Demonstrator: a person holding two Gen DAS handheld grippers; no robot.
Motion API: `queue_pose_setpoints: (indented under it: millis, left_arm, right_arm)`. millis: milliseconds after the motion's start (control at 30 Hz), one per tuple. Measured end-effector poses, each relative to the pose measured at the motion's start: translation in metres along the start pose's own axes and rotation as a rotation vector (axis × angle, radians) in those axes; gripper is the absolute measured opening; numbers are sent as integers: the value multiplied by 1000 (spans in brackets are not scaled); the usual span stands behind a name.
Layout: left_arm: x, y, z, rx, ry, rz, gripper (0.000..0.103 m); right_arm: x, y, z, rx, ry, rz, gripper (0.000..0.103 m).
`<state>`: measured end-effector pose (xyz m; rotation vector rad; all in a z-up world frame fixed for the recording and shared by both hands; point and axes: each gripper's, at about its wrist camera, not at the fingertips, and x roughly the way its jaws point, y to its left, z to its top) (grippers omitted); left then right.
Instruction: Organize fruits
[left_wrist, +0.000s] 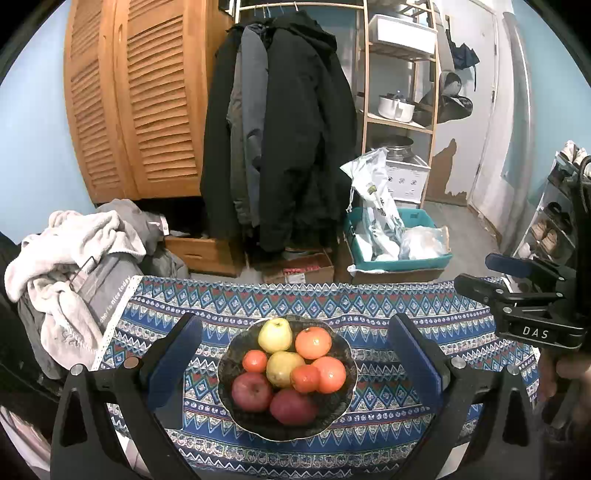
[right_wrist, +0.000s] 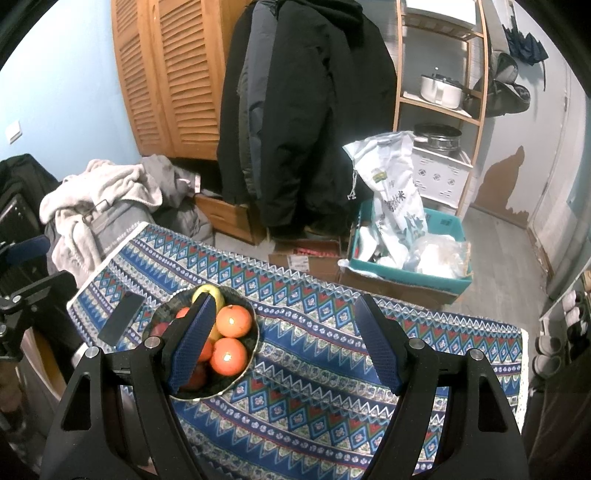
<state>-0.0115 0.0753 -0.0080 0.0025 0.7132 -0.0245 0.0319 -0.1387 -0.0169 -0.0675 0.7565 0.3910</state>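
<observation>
A dark bowl (left_wrist: 338, 411) sits on the patterned tablecloth (left_wrist: 369, 314) and holds several fruits: two red apples (left_wrist: 252, 391), yellow-green pears (left_wrist: 275, 334) and several oranges (left_wrist: 313, 342). My left gripper (left_wrist: 291, 354) is open and empty, hovering above the bowl with a finger on each side. My right gripper (right_wrist: 284, 339) is open and empty over bare cloth to the right of the bowl (right_wrist: 251, 354); its left finger (right_wrist: 194, 341) covers part of the fruit. The right gripper also shows at the right edge of the left wrist view (left_wrist: 524, 306).
A black phone (right_wrist: 121, 322) lies on the cloth left of the bowl. Piled clothes (left_wrist: 70, 258) lie at the table's left. Beyond the far edge are hanging coats (left_wrist: 280, 129), a teal bin (left_wrist: 399, 240), a wooden shelf (left_wrist: 399, 92) and a shoe rack (left_wrist: 554, 221).
</observation>
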Motion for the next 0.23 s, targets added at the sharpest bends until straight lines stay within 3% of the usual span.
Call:
queue_pose_setpoints:
  millis: [233]
  left_arm:
    - [-3, 4, 2, -9, -8, 2, 102]
  right_arm:
    - [0, 0, -1, -1, 0, 1, 76]
